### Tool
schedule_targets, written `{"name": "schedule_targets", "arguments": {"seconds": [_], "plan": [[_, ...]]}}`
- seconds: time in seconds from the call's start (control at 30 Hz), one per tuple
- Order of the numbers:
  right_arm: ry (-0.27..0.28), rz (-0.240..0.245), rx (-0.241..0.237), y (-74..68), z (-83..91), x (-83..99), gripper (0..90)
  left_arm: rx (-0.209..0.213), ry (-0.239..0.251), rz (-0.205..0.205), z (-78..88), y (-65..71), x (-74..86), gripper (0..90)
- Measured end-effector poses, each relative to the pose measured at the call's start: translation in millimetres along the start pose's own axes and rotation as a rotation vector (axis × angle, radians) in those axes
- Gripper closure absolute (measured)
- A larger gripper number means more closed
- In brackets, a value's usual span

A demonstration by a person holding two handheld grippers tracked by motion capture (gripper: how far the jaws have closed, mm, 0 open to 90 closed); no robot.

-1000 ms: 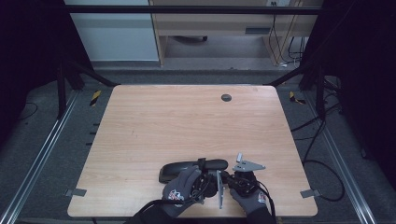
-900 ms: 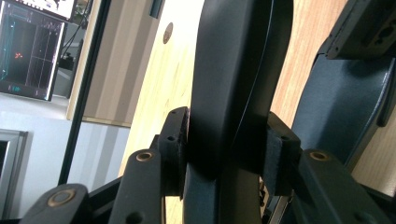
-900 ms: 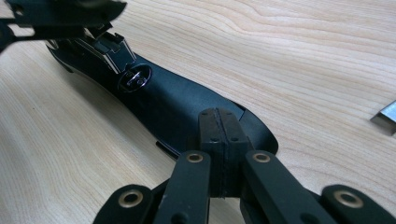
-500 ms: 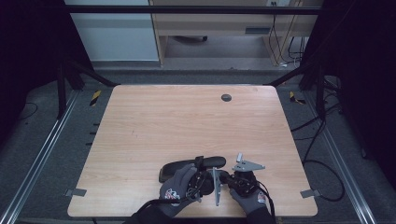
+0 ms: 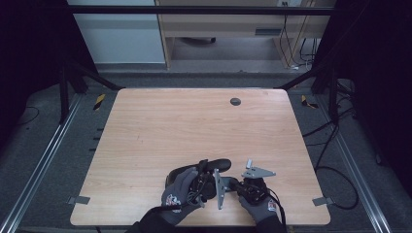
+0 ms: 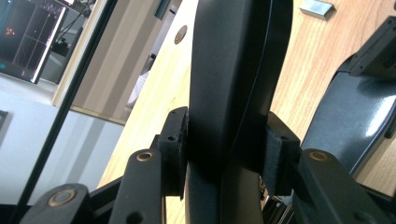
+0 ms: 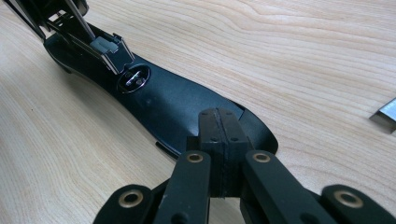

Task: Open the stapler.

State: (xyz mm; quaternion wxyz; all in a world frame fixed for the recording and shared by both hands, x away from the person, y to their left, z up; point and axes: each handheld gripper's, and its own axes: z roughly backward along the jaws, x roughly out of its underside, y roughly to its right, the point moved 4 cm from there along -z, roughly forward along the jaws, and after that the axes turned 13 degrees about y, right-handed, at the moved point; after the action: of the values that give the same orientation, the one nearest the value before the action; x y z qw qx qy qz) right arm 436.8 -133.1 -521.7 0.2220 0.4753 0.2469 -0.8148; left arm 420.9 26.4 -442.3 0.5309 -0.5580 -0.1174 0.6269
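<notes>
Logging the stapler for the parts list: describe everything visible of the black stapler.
The stapler is glossy black, plastic by its look, and swung open. Its base lies flat on the wooden table near the front edge, with a round metal anvil and a metal staple channel at the hinge end. The shut right tool presses on the base's rounded tip. The upper arm is lifted away from the base, clamped between the left tool pads.

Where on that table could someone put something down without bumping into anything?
Most of the light wooden table is bare: the stretch from the small dark round hole near the far edge down to the middle, and both side margins. It is crowded at the near edge, where the gloved hands hold the black stapler.
</notes>
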Motion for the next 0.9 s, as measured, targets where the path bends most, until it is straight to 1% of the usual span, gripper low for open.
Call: {"name": "schedule_targets", "arguments": {"seconds": [0.03,0.07,0.13,0.2,0.3,0.33,0.37,0.4,0.43,0.47,0.5,0.53,0.57,0.6,0.7,0.77,0.8,0.83,0.87,0.9], "plan": [[-0.001,0.001,0.001,0.1,0.0,0.0,90.0,0.000,0.007,0.014,0.5,-1.0,0.2,58.5],[-0.001,0.000,0.002,0.0,0.0,0.0,90.0,0.000,0.007,0.014,0.5,-1.0,0.2,58.5],[-0.003,-0.005,0.001,-0.5,0.2,-0.2,90.0,-0.003,0.017,0.036,2.3,-4.6,0.9,58.5],[0.000,0.005,0.005,0.3,-0.3,0.0,90.0,0.000,0.018,0.048,3.7,-7.2,1.4,58.4],[-0.001,0.000,0.004,-0.1,-0.2,-0.1,90.0,0.000,0.021,0.060,5.2,-10.2,2.0,58.4],[-0.001,0.008,0.004,0.3,-0.3,0.0,90.0,0.001,0.022,0.069,6.7,-13.4,2.7,58.4],[-0.007,0.008,0.005,0.1,0.0,0.0,90.0,0.001,0.029,0.087,7.0,-13.9,3.1,58.4],[-0.014,-0.004,0.002,-0.9,0.8,-0.3,90.0,0.002,0.028,0.088,7.9,-15.5,3.4,58.4],[-0.002,0.002,0.008,-0.6,-0.2,-0.2,90.0,0.002,0.031,0.098,8.3,-16.1,3.7,58.4],[-0.002,0.002,0.008,-0.6,-0.2,-0.2,90.0,0.002,0.031,0.098,8.3,-16.1,3.7,58.4],[-0.004,0.004,0.009,-0.5,-0.1,-0.3,90.0,0.000,0.040,0.113,8.6,-17.5,3.9,58.3],[-0.004,0.001,0.010,-0.7,-0.1,-0.3,90.0,0.003,0.032,0.115,10.6,-20.3,4.8,58.3],[-0.004,0.003,0.011,-0.5,-0.1,-0.3,90.0,0.004,0.034,0.118,11.2,-21.4,5.1,58.3],[-0.004,0.003,0.011,-0.5,-0.1,-0.3,90.0,0.001,0.041,0.134,11.8,-21.8,5.5,58.3],[-0.003,0.002,0.013,-0.8,-0.1,-0.2,90.0,-0.002,0.043,0.142,13.4,-23.8,6.2,58.3],[-0.002,-0.004,0.010,-0.9,-0.1,-0.1,90.0,-0.003,0.048,0.157,16.0,-27.0,7.3,58.3],[-0.003,0.003,0.012,-0.2,-0.3,0.1,90.0,-0.003,0.048,0.157,16.0,-27.0,7.3,58.3],[-0.007,-0.009,0.009,-1.2,0.3,-0.2,90.0,-0.002,0.050,0.167,17.7,-29.9,8.4,58.3],[-0.005,0.002,0.012,-0.2,-0.1,0.0,90.0,-0.002,0.055,0.177,18.4,-31.4,9.1,58.3],[-0.007,-0.006,0.009,-0.9,0.3,-0.2,90.0,0.002,0.054,0.180,19.1,-32.2,9.4,58.2]]}}
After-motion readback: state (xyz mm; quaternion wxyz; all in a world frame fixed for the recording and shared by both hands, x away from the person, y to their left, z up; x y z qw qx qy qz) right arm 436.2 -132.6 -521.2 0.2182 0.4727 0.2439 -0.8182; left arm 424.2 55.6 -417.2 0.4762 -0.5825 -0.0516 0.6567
